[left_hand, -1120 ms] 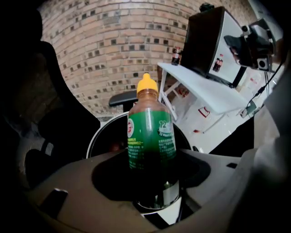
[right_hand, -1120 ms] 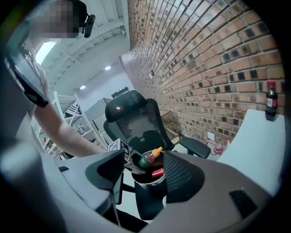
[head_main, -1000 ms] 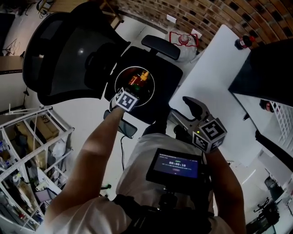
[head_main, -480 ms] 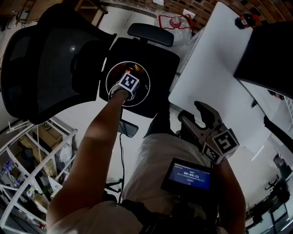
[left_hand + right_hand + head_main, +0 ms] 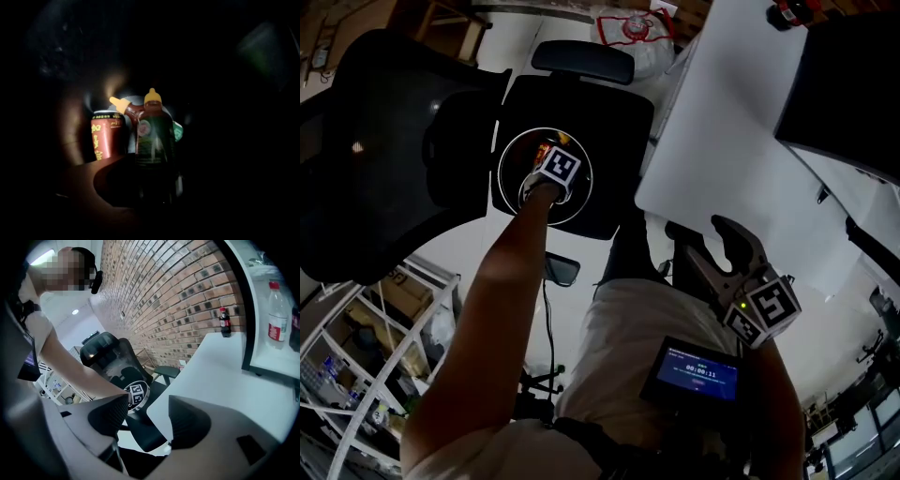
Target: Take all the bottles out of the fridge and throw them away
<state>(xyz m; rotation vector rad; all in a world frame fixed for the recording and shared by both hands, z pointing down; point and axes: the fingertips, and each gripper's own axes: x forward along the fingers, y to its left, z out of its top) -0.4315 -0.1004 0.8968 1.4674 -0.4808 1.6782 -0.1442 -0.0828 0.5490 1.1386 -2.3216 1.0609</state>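
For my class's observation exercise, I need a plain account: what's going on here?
A person holds tongs in each hand. The left gripper reaches into a round bin on an office chair; its tongs have just been opening with a dark yellow-capped bottle between them, too dark to tell if they press it. A red can and another bottle are beside it. The right gripper is open and empty near the white table.

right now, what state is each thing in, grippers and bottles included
left gripper: open, jaws just opened wider, dark bottle between them
right gripper: open, empty
dark bottle: upright, yellow cap on
second bottle: tilted behind it, capped
red can: upright
cola bottle: upright on table, capped
water bottle: upright, capped
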